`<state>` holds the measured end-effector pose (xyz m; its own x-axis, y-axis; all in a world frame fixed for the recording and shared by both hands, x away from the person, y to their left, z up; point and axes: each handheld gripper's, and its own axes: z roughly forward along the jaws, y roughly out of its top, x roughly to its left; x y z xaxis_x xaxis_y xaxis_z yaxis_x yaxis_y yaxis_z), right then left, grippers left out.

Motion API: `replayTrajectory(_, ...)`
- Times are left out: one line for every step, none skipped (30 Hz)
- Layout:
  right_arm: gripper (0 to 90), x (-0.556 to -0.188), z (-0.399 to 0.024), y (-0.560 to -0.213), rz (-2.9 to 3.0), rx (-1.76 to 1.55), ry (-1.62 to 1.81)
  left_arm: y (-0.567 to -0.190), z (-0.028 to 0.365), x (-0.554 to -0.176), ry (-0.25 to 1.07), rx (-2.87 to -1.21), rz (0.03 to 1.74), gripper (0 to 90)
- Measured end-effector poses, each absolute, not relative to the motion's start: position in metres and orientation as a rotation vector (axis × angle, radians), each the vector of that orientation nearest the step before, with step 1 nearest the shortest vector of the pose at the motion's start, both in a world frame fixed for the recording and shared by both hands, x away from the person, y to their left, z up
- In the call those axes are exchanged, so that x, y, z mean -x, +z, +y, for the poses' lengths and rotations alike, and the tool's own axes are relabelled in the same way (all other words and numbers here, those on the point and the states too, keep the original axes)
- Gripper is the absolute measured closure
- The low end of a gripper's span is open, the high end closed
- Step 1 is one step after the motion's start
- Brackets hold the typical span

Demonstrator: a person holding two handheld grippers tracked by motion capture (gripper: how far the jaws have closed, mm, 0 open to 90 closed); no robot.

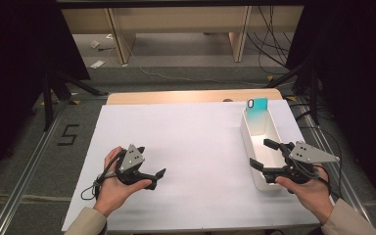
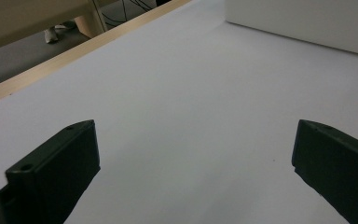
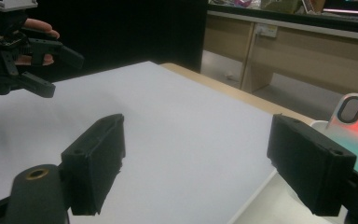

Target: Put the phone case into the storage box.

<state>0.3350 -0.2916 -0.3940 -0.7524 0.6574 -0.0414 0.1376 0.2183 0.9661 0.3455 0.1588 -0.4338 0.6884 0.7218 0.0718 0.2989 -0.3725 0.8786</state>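
Fingers (image 1: 273, 144) of both grippers spread wide, empty, right gripper (image 1: 265, 154) over the bin (image 1: 247, 132).

The table sheet (image 1: 191, 147) is plain white, with a pale wood edge (image 1: 176, 96) at its far side. The bin (image 1: 254, 142) is white. The phone case (image 1: 257, 104) is teal, fading to pink-orange in the right gripper view (image 3: 354, 126). Both grippers (image 1: 152, 177) (image 1: 264, 154) are black with grey plates.
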Motion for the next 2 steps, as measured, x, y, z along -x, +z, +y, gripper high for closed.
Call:
replayTrajectory(20.1, -0.3349, -0.2916, -0.3940, 2.052, -0.733, 1.556, -0.4338, 0.1588, -0.3456, 0.567, -1.960, 0.790, 0.0)
replayTrajectory(20.0, -0.3349, -0.2916, -0.3940, 2.052, -0.733, 1.557, -0.4338, 0.1589, -0.3456, 0.567, -1.960, 0.790, 0.0)
